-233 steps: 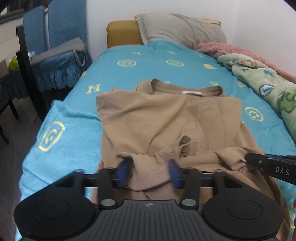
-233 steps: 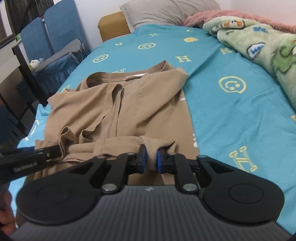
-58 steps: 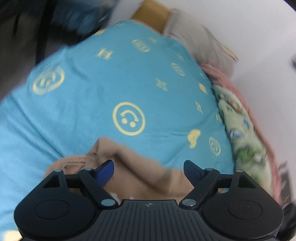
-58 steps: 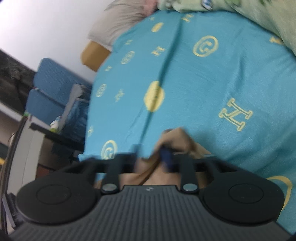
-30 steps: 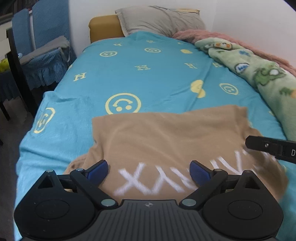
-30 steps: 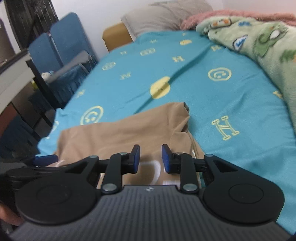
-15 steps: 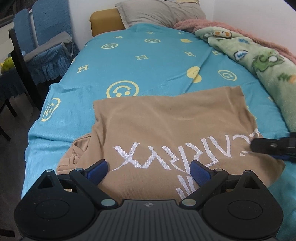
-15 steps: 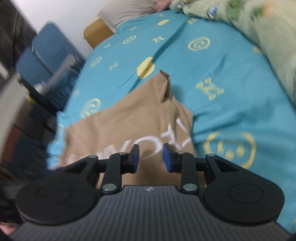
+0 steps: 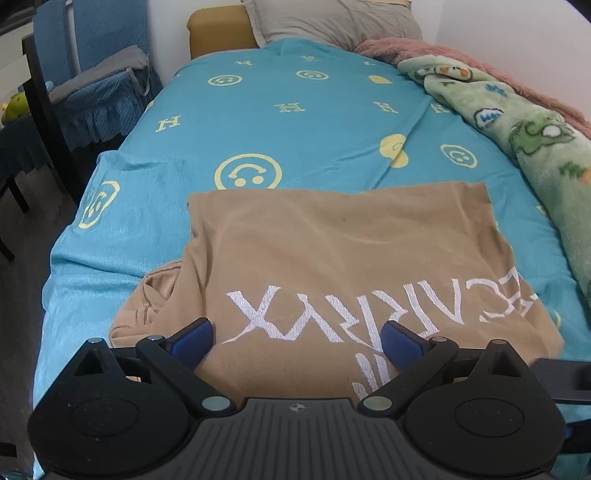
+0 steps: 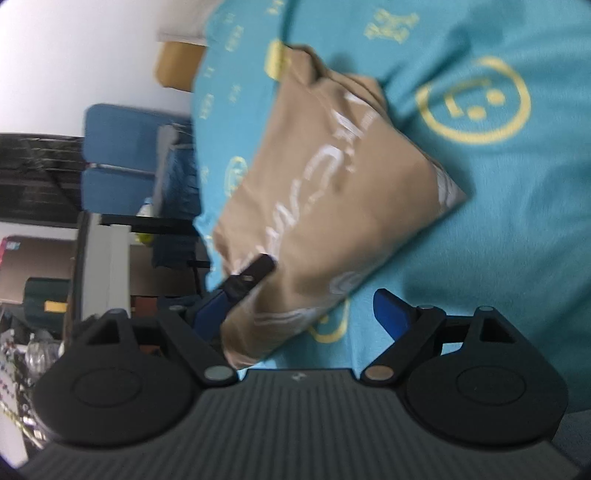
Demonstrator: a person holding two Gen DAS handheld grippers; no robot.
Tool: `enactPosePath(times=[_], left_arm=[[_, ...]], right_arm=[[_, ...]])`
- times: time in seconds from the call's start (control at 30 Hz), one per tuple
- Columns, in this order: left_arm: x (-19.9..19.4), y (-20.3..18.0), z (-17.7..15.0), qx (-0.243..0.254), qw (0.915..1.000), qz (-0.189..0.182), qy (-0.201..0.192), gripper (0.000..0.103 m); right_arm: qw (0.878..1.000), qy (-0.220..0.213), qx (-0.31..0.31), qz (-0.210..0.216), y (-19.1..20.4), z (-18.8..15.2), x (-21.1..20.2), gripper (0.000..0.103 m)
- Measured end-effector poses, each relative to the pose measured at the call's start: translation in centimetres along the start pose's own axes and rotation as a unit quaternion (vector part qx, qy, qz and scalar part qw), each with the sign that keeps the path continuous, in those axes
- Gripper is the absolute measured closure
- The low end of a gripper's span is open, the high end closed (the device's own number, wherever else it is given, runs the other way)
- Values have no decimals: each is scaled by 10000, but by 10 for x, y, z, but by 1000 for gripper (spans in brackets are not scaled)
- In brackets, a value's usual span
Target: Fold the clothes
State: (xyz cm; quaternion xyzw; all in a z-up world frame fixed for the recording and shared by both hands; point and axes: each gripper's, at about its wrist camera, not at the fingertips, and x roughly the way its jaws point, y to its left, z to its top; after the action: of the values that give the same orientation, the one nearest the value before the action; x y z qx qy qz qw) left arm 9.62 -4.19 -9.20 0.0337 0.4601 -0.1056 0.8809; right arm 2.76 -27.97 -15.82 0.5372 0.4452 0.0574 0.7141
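A tan t-shirt (image 9: 343,258) with white lettering lies folded on the blue bedsheet (image 9: 295,122), print side up, with a bunched sleeve sticking out at its left. My left gripper (image 9: 297,338) is open above the shirt's near edge and holds nothing. The shirt also shows in the right wrist view (image 10: 317,199), tilted. My right gripper (image 10: 295,314) is open and empty over the shirt's near corner. The left gripper's finger (image 10: 251,275) shows over the shirt in that view.
A green cartoon blanket (image 9: 524,136) and a pink one lie along the bed's right side. A grey pillow (image 9: 332,22) is at the headboard. Blue chairs (image 9: 92,74) and a dark table stand left of the bed.
Both grippers have let go of the shirt, which now lies flipped with its print up. The right gripper has opened wide and rolled sideways near the shirt's corner. The left gripper has stayed open.
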Motion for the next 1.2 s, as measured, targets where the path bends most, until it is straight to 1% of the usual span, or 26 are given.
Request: enactPosePath(times=[0.07, 0.17, 0.2, 0.23, 0.27, 0.3, 0.33, 0.37, 0.4, 0.43, 0.47, 0.53, 0.6, 0.67, 0.73, 0.83, 0.93, 1.03, 1.1, 1.13, 1.2], left_arm=[[0, 2, 2, -106, 9999, -32, 23, 4], [-3, 10, 6, -501, 9985, -197, 12, 4], [-9, 15, 6, -707, 9965, -452, 5, 4], [-14, 20, 7, -911, 9933, -707, -2, 4], [-19, 25, 7, -1115, 9891, -961, -9, 5], [-24, 30, 8, -1318, 9838, -1214, -16, 5], [-29, 35, 8, -1519, 9775, -1465, -23, 5], [-35, 40, 9, -1718, 9701, -1715, -30, 5], [-40, 45, 9, -1916, 9616, -1963, -37, 5], [-45, 50, 10, -2111, 9522, -2209, -44, 5], [-50, 55, 11, -2304, 9417, -2452, -50, 5], [-60, 65, 12, -2683, 9176, -2931, -64, 2], [-70, 74, 13, -3047, 8897, -3398, -67, 0], [-56, 66, 5, -3240, 8638, -3830, 464, 0], [-33, 51, -6, -3429, 8351, -4148, 1134, 1], [-6, 37, -21, -3639, 8166, -4136, 1722, 1], [16, 37, -34, -3995, 8132, -3825, 1811, 2], [28, 57, -44, -4633, 8007, -3409, 1675, 7], [36, 71, -50, -5038, 7897, -3125, 1575, 15], [35, 76, -50, -5150, 7860, -3093, 1459, 18], [32, 87, -51, -5366, 7780, -3029, 1227, 30]], right_arm=[[9997, -55, 236, -64, -6, 2, 7, 15], [9970, -490, 596, 16, -14, 6, 8, 16], [9955, -594, 740, 55, -18, 7, 8, 24], [9934, -642, 947, 79, -23, 7, 9, 36], [9915, -682, 1106, 72, -27, 6, 10, 44], [9906, -705, 1172, 1, -30, 5, 10, 60], [9901, -736, 1197, -42, -31, 4, 10, 66], [9904, -780, 1138, -27, -29, 3, 8, 68], [9909, -826, 1063, -7, -27, 1, 7, 75], [9916, -873, 957, 16, -22, 0, 6, 79], [9921, -917, 851, 24, -18, -1, 6, 80], [9931, -994, 625, 13, -11, -2, 5, 83], [9934, -1058, 443, 37, -6, -1, 3, 84], [9928, -1122, 387, 148, -4, 1, 0, 84], [9923, -1169, 350, 209, -4, 4, -2, 85], [9917, -1208, 337, 266, -2, 8, -2, 85], [9906, -1262, 378, 359, -2, 9, -6, 86], [9891, -1336, 405, 475, 3, 12, -4, 86], [9872, -1407, 449, 601, 5, 14, -6, 86], [9862, -1447, 467, 657, 5, 15, -8, 86], [9849, -1513, 462, 702, 5, 16, -12, 86]])
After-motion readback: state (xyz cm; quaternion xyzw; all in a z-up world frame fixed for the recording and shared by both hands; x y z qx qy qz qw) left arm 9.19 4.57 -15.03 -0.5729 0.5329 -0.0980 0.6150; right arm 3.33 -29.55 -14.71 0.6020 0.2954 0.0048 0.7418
